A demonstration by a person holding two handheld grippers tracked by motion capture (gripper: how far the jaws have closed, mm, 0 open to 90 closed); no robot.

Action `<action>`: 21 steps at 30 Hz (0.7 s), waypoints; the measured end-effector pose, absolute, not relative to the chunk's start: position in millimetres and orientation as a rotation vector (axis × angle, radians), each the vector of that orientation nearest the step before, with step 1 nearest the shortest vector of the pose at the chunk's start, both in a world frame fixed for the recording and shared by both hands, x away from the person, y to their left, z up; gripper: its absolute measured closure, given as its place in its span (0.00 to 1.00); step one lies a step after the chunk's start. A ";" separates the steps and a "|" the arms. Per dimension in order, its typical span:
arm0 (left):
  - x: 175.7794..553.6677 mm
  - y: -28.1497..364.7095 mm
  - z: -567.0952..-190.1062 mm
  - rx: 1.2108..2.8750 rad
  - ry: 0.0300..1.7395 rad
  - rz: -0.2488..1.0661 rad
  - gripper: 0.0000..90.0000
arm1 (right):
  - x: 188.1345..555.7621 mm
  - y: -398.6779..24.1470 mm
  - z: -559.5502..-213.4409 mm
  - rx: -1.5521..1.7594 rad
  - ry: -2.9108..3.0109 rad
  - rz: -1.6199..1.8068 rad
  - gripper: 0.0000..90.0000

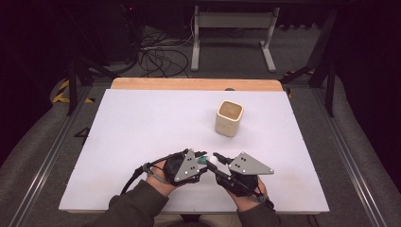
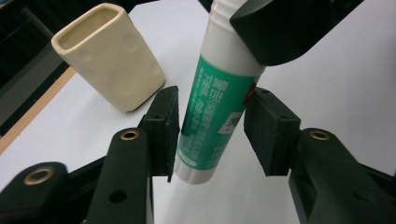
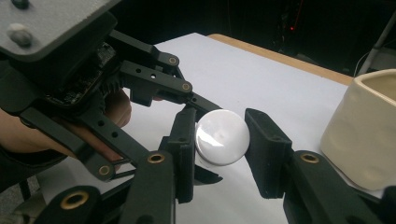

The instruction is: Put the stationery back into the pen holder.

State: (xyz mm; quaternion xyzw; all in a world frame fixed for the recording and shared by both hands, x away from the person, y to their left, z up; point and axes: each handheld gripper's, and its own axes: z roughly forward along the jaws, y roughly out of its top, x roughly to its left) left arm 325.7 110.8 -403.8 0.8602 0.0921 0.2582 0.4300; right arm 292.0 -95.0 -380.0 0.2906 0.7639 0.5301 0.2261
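A green and white glue stick point(image 1: 204, 161) hangs just above the white mat point(image 1: 142, 123) near the front middle, held between both grippers. My left gripper point(image 1: 202, 157) comes in from the left. In the left gripper view it point(image 2: 211, 130) is shut on the stick's green printed body point(image 2: 215, 107). My right gripper point(image 1: 216, 158) comes in from the right and is shut on the white cap end point(image 3: 221, 136), whose round top faces its camera. A black jaw of the right gripper covers the cap in the left gripper view.
A cream, square-mouthed ceramic cup point(image 1: 230, 118) stands upright on the mat behind the grippers, right of centre. It also appears in the gripper views point(image 2: 109, 56) point(image 3: 364, 126). A wooden strip point(image 1: 189, 84) edges the far side of the table. Cables and a white frame point(image 1: 231, 28) lie beyond.
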 end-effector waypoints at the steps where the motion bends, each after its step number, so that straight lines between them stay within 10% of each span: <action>1: 326.3 111.0 -403.8 2.146 0.224 0.648 0.65 | 291.9 -95.1 -379.7 0.801 2.103 1.464 0.73; 21: 327.5 111.6 -407.9 2.154 0.205 0.657 0.68 | 293.8 -98.5 -379.3 0.832 2.116 1.490 0.73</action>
